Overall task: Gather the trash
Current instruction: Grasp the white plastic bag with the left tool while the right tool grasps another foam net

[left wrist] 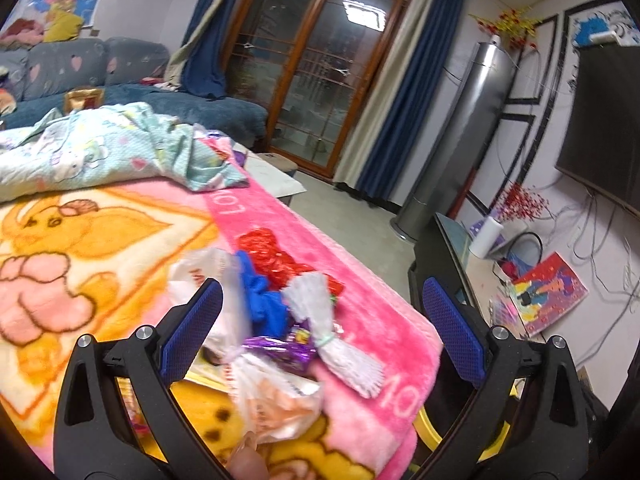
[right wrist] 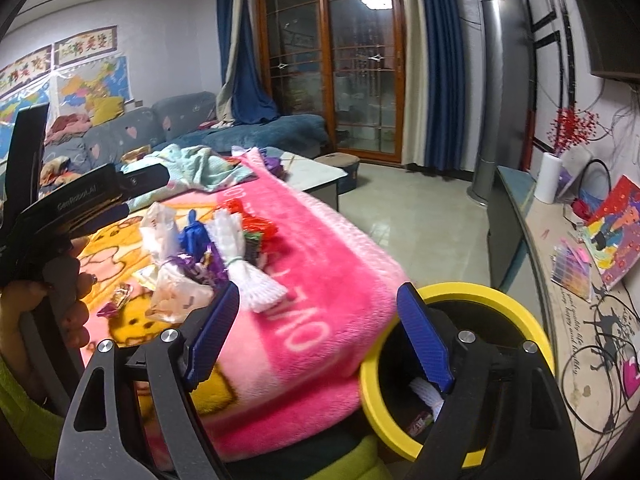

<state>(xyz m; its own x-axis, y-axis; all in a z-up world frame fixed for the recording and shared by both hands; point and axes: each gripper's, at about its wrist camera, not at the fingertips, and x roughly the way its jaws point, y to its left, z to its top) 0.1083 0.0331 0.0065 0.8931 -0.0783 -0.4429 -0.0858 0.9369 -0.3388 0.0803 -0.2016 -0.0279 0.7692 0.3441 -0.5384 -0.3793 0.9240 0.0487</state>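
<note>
While both grippers (left wrist: 322, 320) (right wrist: 320, 332) gape empty, only right cam shows yellow-rimmed bin (right wrist: 532, 320), prob. holding white netting (right wrist: 428, 392).

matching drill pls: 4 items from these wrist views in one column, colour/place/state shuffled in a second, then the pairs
Items:
1. foam net sleeve
2. crumpled wrapper
3. bin
4. right gripper

Descriptions:
A. yellow rim, beside the pink blanket's edge
B. white, tied at the middle, lying on the blanket
C. jaws apart, nothing between them
D. red, at the far end of the trash pile

Pairs: 1-B, 2-D, 3-A, 4-C
</note>
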